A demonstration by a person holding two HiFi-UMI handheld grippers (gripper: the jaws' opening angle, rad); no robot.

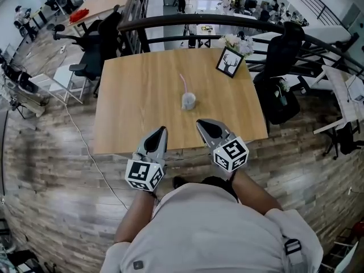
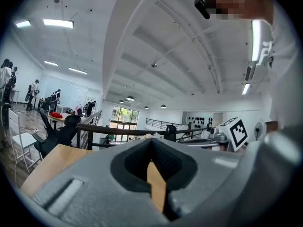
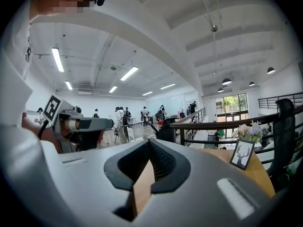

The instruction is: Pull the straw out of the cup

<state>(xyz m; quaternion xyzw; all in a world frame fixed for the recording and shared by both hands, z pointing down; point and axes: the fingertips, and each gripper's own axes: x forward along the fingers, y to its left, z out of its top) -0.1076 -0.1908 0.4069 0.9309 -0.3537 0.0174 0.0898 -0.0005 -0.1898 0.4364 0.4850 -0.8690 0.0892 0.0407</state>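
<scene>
With my left gripper (image 1: 161,131) and right gripper (image 1: 200,123) both closed on nothing at the near edge of the wooden table (image 1: 131,107), I should open one, pinch the pink straw (image 1: 183,84) high above the cup (image 1: 188,100) mid-table, and pull straight up.

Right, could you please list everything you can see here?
table: one, light wood, centre.
cup: one, clear, mid-table.
straw: one, pink, standing in the cup.
picture frame: one, black, table's far right corner.
flowers: one bunch, pale, just beyond the frame.
office chairs: at least two, black, either side of the table.
railing: one, dark, beyond the table.
left gripper: one, grey, jaws together, empty, at the near edge.
right gripper: one, grey, jaws together, empty, beside it.
</scene>
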